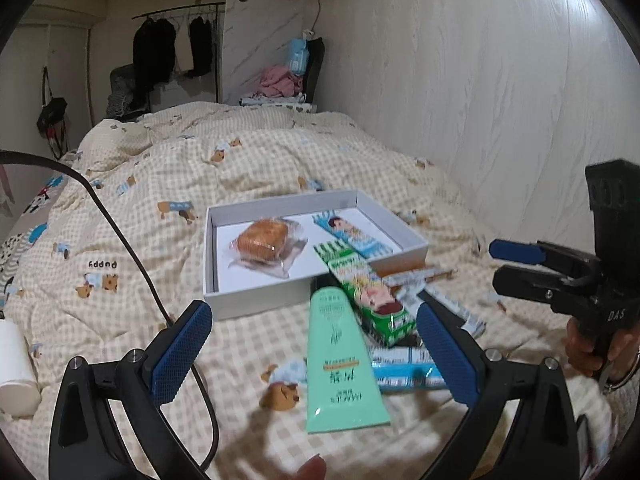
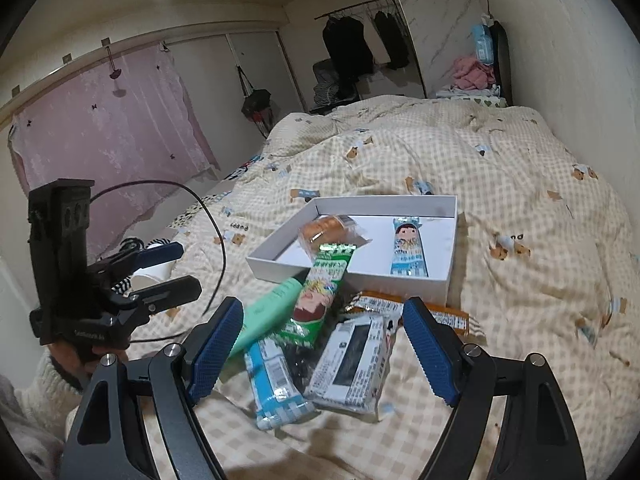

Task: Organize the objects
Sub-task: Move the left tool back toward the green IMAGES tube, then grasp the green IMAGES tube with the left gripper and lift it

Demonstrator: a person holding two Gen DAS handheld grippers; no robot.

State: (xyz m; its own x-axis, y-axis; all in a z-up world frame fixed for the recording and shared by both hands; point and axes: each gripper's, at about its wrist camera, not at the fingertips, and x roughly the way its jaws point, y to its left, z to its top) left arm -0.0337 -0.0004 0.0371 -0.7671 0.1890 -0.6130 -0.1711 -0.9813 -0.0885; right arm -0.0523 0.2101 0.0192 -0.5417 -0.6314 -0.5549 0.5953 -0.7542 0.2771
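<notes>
A white open box (image 1: 248, 304) (image 2: 360, 280) lies on the bed. It holds a wrapped pastry (image 1: 262, 242) (image 2: 326, 228) and a blue cartoon packet (image 1: 352, 232) (image 2: 408, 252). A green snack packet (image 1: 368, 292) (image 2: 320, 292) leans over the box's near wall. In front lie a mint tube (image 1: 340, 360) (image 2: 264, 312), a blue-white packet (image 1: 404, 368) (image 2: 272, 384), a white-and-black packet (image 2: 352, 364) and an orange packet (image 2: 440, 316). My left gripper (image 1: 312, 312) (image 2: 182, 270) is open, its jaws either side of the tube without touching it. My right gripper (image 2: 323, 308) (image 1: 504, 266) hangs open over the pile.
A checked quilt with a puppy print (image 1: 240, 160) covers the bed. A black cable (image 1: 132, 248) runs across it at the left, near a white roll (image 1: 14, 372). A pale wall (image 1: 480, 100) borders the bed on the right. A person's hand (image 1: 584, 344) holds the right gripper.
</notes>
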